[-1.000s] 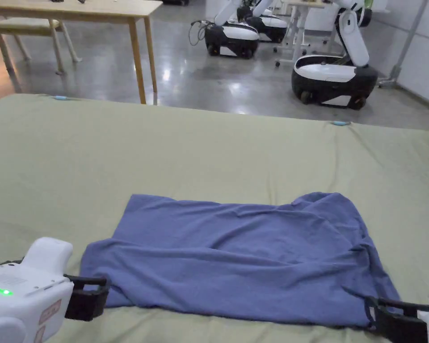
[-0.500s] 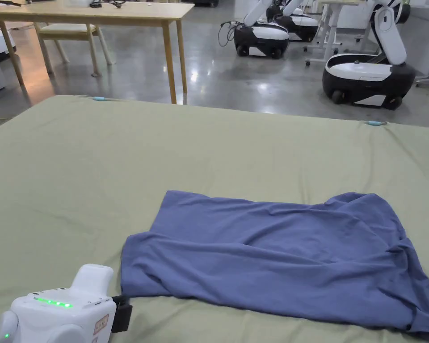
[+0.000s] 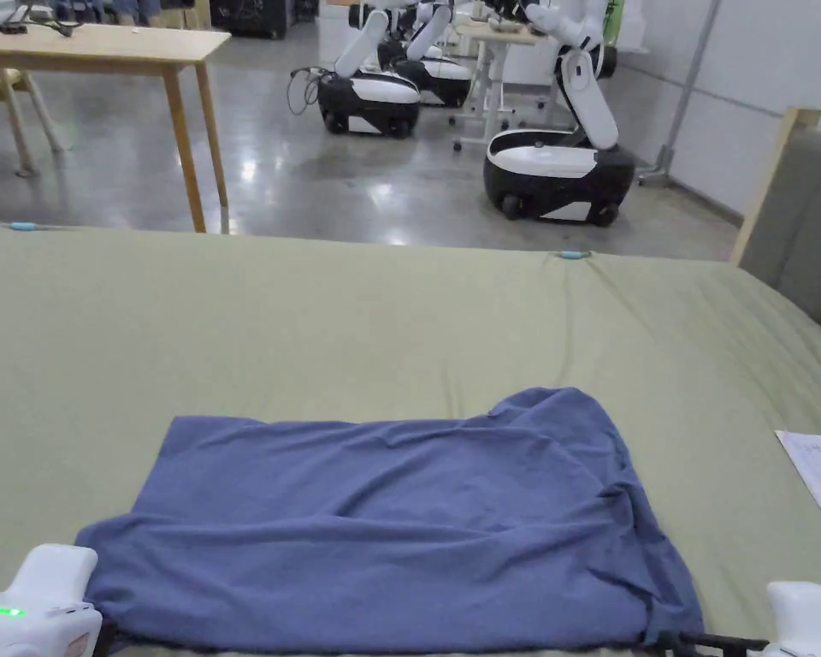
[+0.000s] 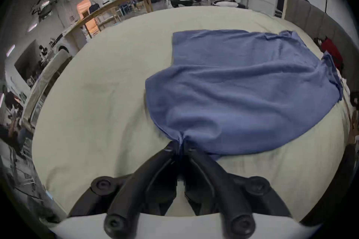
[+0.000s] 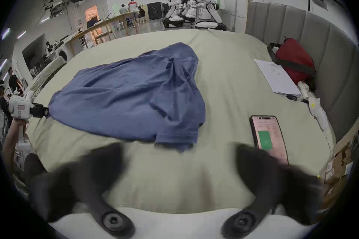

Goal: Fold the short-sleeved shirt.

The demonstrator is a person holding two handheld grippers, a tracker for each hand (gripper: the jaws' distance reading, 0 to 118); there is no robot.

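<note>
A blue short-sleeved shirt [image 3: 392,530] lies spread and wrinkled on the green bed sheet [image 3: 315,325], with one sleeve [image 5: 176,134] at its near right corner. My left gripper [image 4: 181,144] is shut on the shirt's near left corner, and the cloth bunches at the jaw tips. From the right gripper view the left gripper [image 5: 45,112] pinches that same corner. My right gripper [image 5: 178,151] stands wide open and blurred just short of the sleeve, with only sheet between its jaws. In the head view its white body [image 3: 806,620] sits at the bottom right.
A phone [image 5: 268,136] lies on the sheet right of my right gripper. Farther right are a paper sheet [image 3: 819,483], a red bag [image 5: 295,62] and the grey headboard [image 5: 310,29]. Beyond the bed are a wooden table [image 3: 101,47] and wheeled robots [image 3: 554,162].
The head camera has swung about. The left gripper, beside the shirt's near left corner before, now grips it. The right gripper has come back into view at the near right corner.
</note>
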